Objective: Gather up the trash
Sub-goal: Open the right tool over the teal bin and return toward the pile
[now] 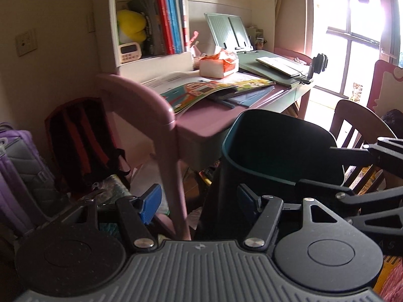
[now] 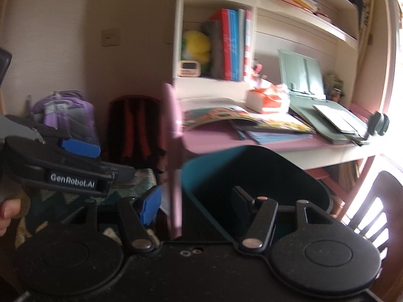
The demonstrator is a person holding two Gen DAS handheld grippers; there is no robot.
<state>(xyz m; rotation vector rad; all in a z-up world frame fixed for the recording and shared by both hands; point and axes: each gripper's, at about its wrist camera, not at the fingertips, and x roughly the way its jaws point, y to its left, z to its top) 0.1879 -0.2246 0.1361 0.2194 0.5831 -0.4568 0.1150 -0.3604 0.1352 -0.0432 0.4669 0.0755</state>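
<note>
Right gripper [image 2: 195, 197]: we hold it wide, astride the near wall of the bin, with the dark finger inside. A gap shows between the blue pad [image 2: 151, 203] and the wall, so we judge it is not pinching yet.
Left gripper [image 1: 199, 196]: jaws apart with nothing between the pads, low in its own frame, just left of the bin.
Desk [image 1: 201, 123]: it fills the middle and upper right of both views, strewn with books; its pink leg stands close beside the bin's left edge.
Bin [image 1: 277, 148]: dark teal with an open mouth, lower centre-right in both views; the inside is too dark for us to tell its contents.
Tissue pack [image 1: 216, 68]: orange and white, at the back of the desk, centre of frame. We see no plain trash.
Step in hand: we judge it to be taking hold of the bin to carry it.
Doing it well: close squarely on the rim, keep the mouth upright, and steer clear of the pink leg.
</note>
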